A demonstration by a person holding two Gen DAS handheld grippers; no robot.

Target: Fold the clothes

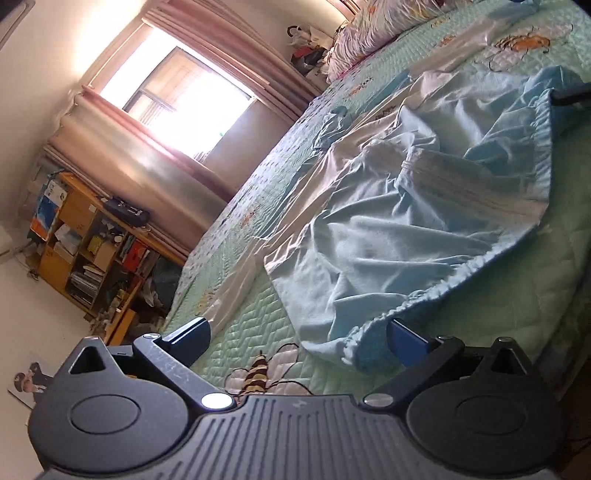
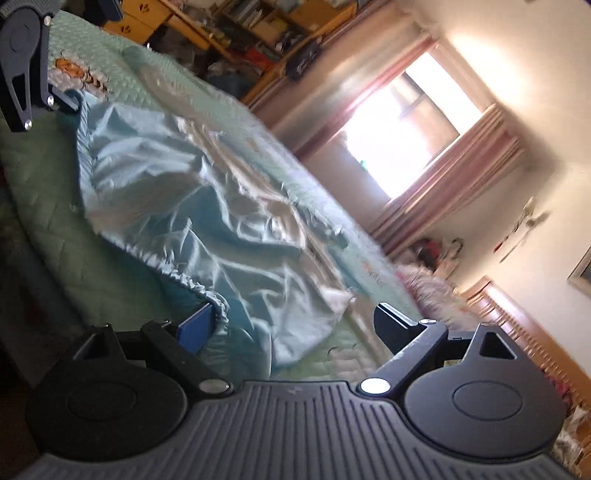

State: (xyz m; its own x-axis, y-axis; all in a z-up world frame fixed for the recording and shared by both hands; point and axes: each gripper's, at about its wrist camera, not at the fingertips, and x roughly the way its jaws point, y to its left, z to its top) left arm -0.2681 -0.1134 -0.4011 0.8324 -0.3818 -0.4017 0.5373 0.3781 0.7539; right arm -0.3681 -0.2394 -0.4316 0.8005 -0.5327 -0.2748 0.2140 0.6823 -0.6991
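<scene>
Two grippers, one garment, one bed; fold at its earliest stage.

Item 1: light blue garment, with a gathered elastic hem. Lies rumpled and spread on the green quilted bedspread, filling the left wrist view from centre out to 3 o'clock. No clean fold line shows; creases run every way. Judged: nothing folded yet, all folds remain.

Item 2: left gripper. Jaws spread wide. The gathered hem sits at the right-hand finger, at 5 o'clock in its own view; the other finger stands apart over bare bedspread. Released, nothing pinched.

Item 3: right gripper. Jaws likewise wide. The hem's other corner lies against its left-hand finger, at 7 o'clock in its own view; the far finger is clear of cloth. Released.

Item 4: left gripper again, seen from the right wrist at 10 o'clock, at the garment's far hem end.

Surroundings: window with pink curtains, wooden shelf unit, pillow at the bed's head.

Remaining, as judged: close on both hem corners, lift, smooth, make each fold.
</scene>
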